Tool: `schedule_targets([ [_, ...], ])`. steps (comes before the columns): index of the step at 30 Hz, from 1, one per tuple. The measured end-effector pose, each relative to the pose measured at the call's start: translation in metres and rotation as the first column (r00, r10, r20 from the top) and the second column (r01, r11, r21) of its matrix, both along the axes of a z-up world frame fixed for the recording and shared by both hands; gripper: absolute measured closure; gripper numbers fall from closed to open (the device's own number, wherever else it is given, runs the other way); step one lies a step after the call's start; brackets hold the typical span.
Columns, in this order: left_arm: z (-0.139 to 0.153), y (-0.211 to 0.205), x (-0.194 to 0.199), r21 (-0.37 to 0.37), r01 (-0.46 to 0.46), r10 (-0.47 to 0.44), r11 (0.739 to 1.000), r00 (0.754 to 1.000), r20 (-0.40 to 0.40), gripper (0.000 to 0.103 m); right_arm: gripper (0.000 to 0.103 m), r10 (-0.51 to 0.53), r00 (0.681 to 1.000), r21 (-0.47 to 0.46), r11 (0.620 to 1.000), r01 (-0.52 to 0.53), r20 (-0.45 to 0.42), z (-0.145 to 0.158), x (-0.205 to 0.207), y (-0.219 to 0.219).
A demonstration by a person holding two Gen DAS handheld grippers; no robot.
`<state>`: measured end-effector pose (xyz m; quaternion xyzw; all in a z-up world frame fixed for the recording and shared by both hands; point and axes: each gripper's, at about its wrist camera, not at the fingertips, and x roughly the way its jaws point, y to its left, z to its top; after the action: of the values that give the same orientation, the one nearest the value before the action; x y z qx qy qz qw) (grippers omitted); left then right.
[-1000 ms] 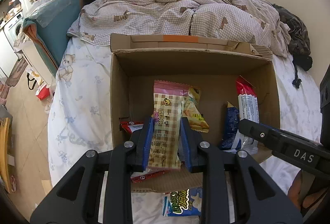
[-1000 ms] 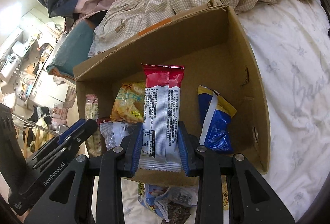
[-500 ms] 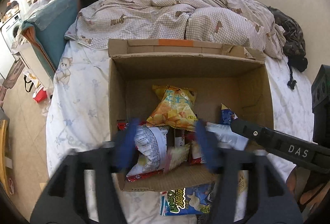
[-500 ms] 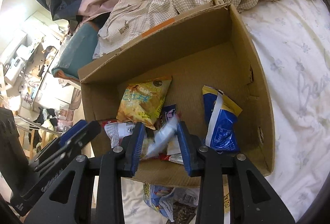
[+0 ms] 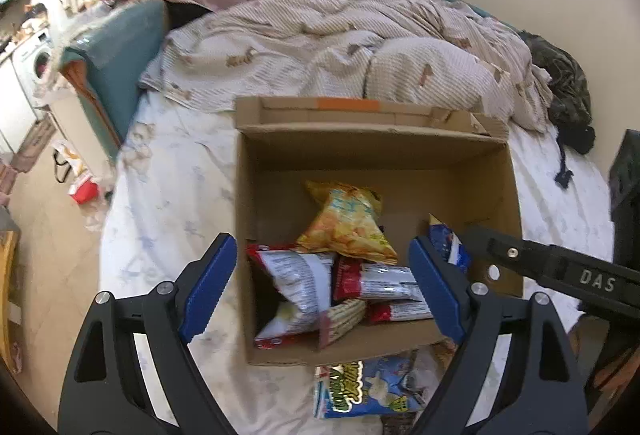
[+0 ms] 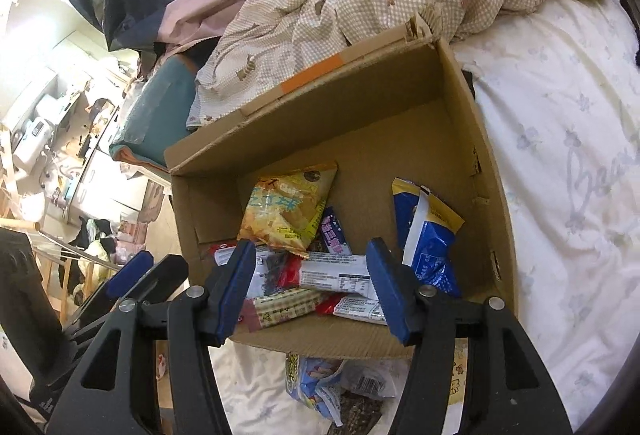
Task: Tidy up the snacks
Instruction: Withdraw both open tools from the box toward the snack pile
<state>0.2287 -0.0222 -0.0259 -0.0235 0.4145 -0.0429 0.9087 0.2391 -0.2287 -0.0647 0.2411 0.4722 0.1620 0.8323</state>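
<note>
Your left gripper (image 5: 320,275) hangs with its jaws spread wide and nothing between the blue pads; they have just been opening. A second ago it pinched the pink plaid wafer pack (image 5: 344,319) upright. That pack now lies flat in the cardboard box (image 5: 376,149), below and between your pads, half under the white-and-red snack bag (image 5: 298,281).

Your right gripper (image 6: 312,287) also stands parted, its jaws having just been opening, with no pack pressed between them. The red-and-white bar (image 6: 340,275) it held upright a second ago now lies across the box floor directly beneath the pads, on top of the wafer pack.

Ahead of both grippers, further into the box, the yellow chip bag (image 5: 346,223) rests tilted on the pile. To the right of your right gripper, the blue-and-white packet (image 6: 428,231) leans toward the box's right wall, where it was before.

Behind and below your pads, outside the box's near wall, a blue cartoon-print snack bag (image 5: 360,387) lies on the white bedsheet (image 5: 168,211) with other wrappers. Beyond the box lies the checked duvet (image 5: 340,47).
</note>
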Motion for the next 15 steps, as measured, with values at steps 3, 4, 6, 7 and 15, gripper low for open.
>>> schedule_targets([
  [3, 0.009, 0.005, -0.007, -0.001, -0.022, 0.022, 1.000, 0.999, 0.033, 0.018, 0.037, -0.007, 0.999, -0.038, 0.999, 0.009, 0.033, 0.010, -0.010, 0.000],
  [4, 0.012, 0.006, -0.009, 0.001, -0.026, 0.026, 1.000, 0.999, 0.041, 0.018, 0.032, -0.014, 0.999, -0.049, 0.999, 0.016, 0.042, 0.014, -0.013, 0.000],
  [6, 0.016, 0.007, -0.014, 0.002, -0.024, 0.024, 1.000, 0.999, 0.048, 0.018, 0.026, -0.025, 0.997, -0.072, 0.997, 0.030, 0.070, 0.021, -0.023, 0.000],
  [7, 0.018, 0.008, -0.016, 0.000, -0.021, 0.021, 1.000, 0.999, 0.050, 0.018, 0.024, -0.024, 0.996, -0.087, 0.996, 0.032, 0.088, 0.026, -0.028, 0.001],
  [15, 0.030, 0.016, -0.044, -0.013, 0.005, -0.004, 1.000, 0.998, 0.070, 0.018, 0.022, -0.085, 0.988, -0.192, 0.975, 0.109, 0.131, 0.039, -0.063, -0.005],
])
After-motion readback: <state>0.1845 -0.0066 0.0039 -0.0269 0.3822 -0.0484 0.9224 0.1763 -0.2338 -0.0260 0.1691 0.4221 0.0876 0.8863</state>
